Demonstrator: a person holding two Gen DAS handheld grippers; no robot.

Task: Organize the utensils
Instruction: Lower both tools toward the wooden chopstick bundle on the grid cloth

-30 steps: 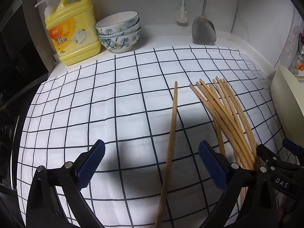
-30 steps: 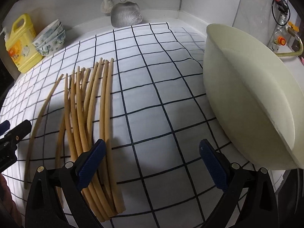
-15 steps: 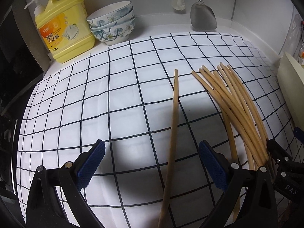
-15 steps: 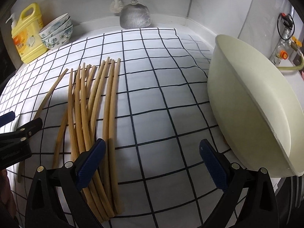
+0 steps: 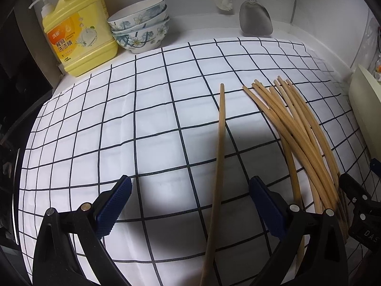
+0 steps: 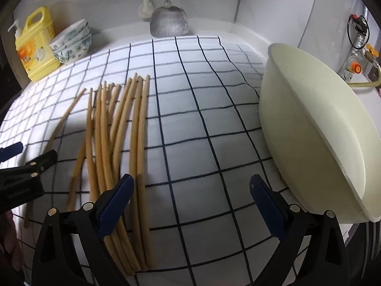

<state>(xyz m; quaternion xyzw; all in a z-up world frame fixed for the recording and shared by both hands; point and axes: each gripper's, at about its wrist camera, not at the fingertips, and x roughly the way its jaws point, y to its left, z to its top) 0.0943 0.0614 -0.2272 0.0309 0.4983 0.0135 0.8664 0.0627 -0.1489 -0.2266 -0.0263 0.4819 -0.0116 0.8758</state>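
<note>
Bamboo stray chopstick [image 5: 220, 143] sits between spread left gripper [image 5: 190, 205] fingers; right gripper [image 6: 190, 205] also agape; next clamp it toward chopstick bundle [image 5: 302, 133]

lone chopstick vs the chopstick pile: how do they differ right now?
The lone chopstick lies by itself on the checked cloth; the chopstick pile is many sticks overlapping and crossing. The lone chopstick runs between the open left gripper's fingers; the chopstick pile lies outside them, and its near ends pass under the open right gripper's left finger. Both are bare wood, pointing roughly the same way.
</note>
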